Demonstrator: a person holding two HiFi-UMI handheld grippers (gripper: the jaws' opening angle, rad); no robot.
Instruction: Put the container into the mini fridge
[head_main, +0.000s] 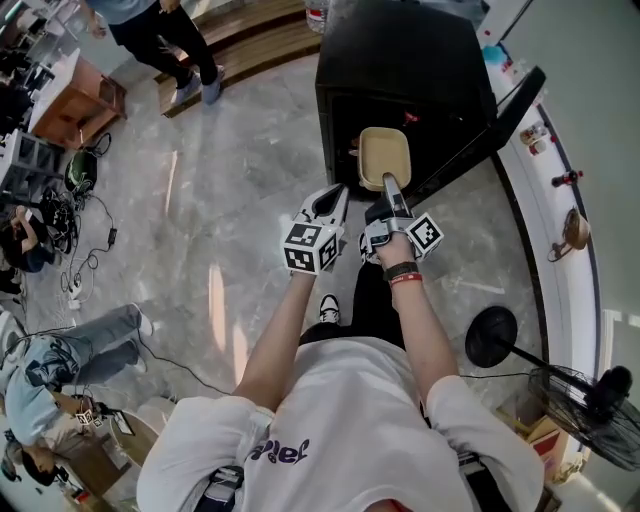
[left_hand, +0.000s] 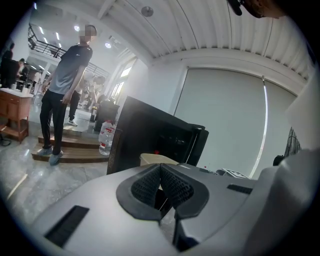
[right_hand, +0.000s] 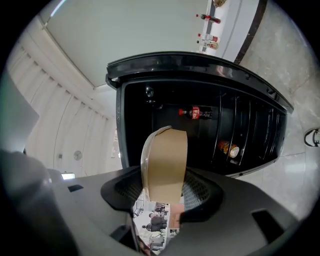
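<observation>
While pinched btw R fingers (right_hand: 202, 192), container (right_hand: 166, 160) rim

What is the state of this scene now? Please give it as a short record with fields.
container: tan, held in front of the fridge opening, not yet inside
right gripper: fingers shut on the container's near edge
left gripper: fingers together, nothing between them
mini fridge: black, door open
inside: red-labelled bottle, can

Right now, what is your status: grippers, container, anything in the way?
Left gripper shut, empty. Right gripper shut on container, held before open mini fridge. Nothing between container and opening.
</observation>
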